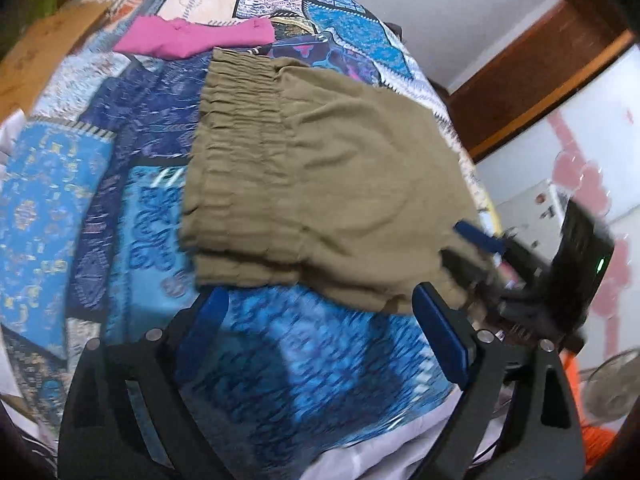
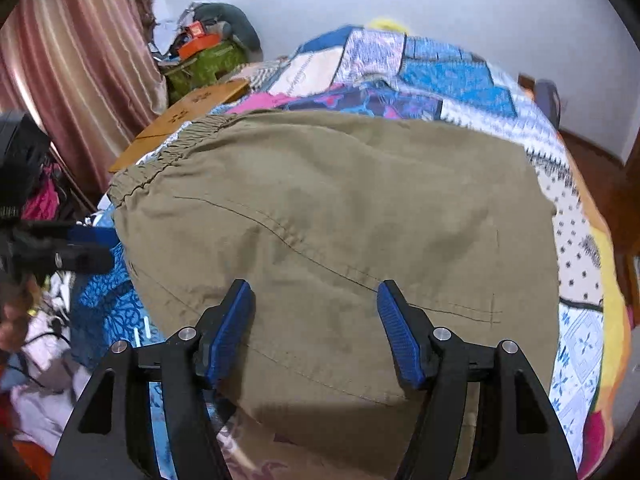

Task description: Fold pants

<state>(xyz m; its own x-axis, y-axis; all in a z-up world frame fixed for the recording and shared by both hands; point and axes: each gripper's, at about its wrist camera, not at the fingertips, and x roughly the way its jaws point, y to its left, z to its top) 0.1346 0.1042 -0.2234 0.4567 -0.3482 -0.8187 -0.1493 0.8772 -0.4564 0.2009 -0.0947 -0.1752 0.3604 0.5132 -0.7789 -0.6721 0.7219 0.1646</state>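
Khaki pants (image 1: 320, 184) lie folded on a blue patchwork bedspread (image 1: 100, 200), their gathered elastic waistband (image 1: 236, 128) to the left. My left gripper (image 1: 320, 316) is open and empty, just in front of the pants' near edge. My right gripper (image 2: 316, 320) is open over the pants (image 2: 340, 216), with fabric between and under its fingers. It also shows in the left wrist view (image 1: 492, 248) at the pants' right corner. The left gripper appears at the left edge of the right wrist view (image 2: 84, 244).
A folded pink garment (image 1: 196, 38) lies on the bed beyond the pants. A wooden headboard (image 1: 44, 52) stands at the left. Clutter and a green bag (image 2: 204, 60) sit by a curtain (image 2: 80, 60). A fan (image 1: 612, 384) stands off the bed's right side.
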